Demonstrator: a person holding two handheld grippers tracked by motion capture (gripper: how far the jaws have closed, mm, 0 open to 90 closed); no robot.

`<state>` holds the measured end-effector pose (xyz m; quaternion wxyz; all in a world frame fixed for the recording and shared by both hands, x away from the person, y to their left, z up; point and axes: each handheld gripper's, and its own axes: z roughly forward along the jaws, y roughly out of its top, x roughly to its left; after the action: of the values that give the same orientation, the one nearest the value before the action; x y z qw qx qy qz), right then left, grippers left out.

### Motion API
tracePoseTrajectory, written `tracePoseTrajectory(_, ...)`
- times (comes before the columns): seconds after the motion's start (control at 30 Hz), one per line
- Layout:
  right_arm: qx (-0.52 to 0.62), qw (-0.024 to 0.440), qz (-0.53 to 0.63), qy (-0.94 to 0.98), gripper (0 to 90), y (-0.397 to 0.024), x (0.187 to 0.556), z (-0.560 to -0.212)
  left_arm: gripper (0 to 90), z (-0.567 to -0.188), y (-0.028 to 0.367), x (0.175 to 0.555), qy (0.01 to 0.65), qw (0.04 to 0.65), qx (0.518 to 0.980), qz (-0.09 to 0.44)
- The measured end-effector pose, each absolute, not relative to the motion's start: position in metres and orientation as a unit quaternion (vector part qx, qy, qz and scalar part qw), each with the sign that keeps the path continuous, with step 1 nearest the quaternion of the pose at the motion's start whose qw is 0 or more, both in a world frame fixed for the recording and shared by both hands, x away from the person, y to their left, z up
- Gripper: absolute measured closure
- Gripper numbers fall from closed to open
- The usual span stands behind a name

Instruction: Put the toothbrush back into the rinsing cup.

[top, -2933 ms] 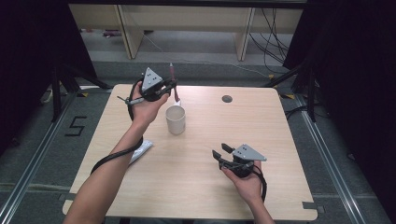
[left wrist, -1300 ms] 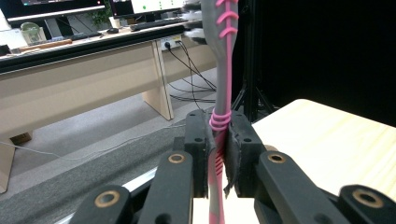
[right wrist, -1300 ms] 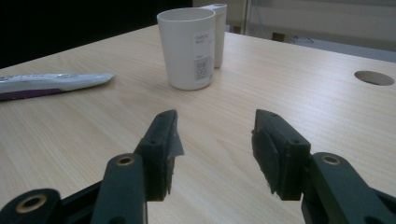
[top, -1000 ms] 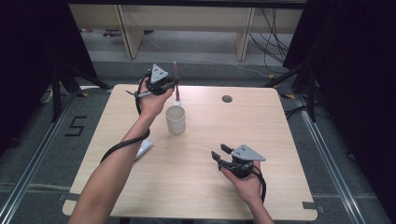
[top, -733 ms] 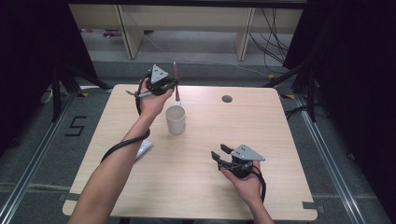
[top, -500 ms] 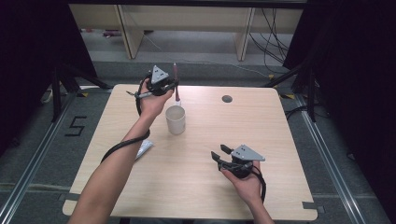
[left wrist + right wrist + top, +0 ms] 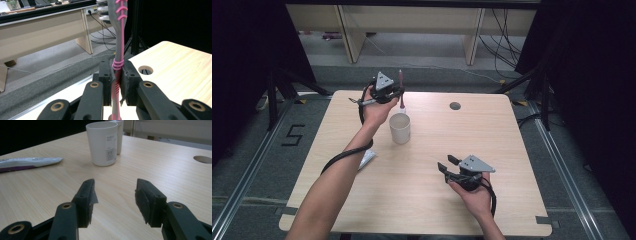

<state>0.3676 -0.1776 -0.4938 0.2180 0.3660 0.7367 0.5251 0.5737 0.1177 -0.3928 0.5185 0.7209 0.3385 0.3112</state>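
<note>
My left gripper (image 7: 398, 93) is raised over the table's far left part, just beyond a white cup (image 7: 400, 128). It is shut on a grey and pink toothbrush (image 7: 401, 82), which stands upright. In the left gripper view the pads (image 7: 130, 77) pinch the toothbrush (image 7: 118, 30) at its pink ribbed grip, and the bristle end rises out of the top of the frame. My right gripper (image 7: 445, 162) rests low at the front right, open and with nothing in it. Its jaws point toward the cup (image 7: 103, 143) across bare wood.
A toothpaste tube (image 7: 367, 159) lies flat left of the cup, under the left forearm, and also appears as a tube (image 7: 27, 162) at the far left. A small white item (image 7: 120, 135) stands just behind the cup. A round cable hole (image 7: 455, 106) sits near the far edge.
Since the earliest frame the left hand has shifted slightly toward the far edge and the toothbrush has come more upright. Over the last second almost nothing moved. The right gripper has stayed put.
</note>
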Motion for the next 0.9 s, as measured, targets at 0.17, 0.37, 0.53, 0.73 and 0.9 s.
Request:
tracePoseTrajectory(0.17, 0.358, 0.231, 0.524, 0.737, 50.3, -0.179, 0.369, -0.493, 80.0, -0.395, 0.117, 0.574, 0.340, 0.516, 0.722, 0.310)
tracePoseTrajectory(0.37, 0.365, 0.217, 0.526, 0.737, 50.4, -0.178, 0.368, -0.494, 80.0, -0.397, 0.116, 0.575, 0.340, 0.512, 0.726, 0.307)
tracePoseTrajectory(0.53, 0.360, 0.220, 0.524, 0.740, 50.3, -0.178, 0.368, -0.494, 80.0, -0.399, 0.116, 0.576, 0.343, 0.509, 0.729, 0.305)
tracePoseTrajectory(0.73, 0.366, 0.212, 0.523, 0.739, 50.3, -0.177, 0.367, -0.493, 80.0, -0.402, 0.116, 0.578, 0.344, 0.506, 0.731, 0.303)
tracePoseTrajectory(0.9, 0.361, 0.218, 0.523, 0.741, 50.3, -0.178, 0.367, -0.493, 80.0, -0.404, 0.115, 0.578, 0.345, 0.504, 0.734, 0.298)
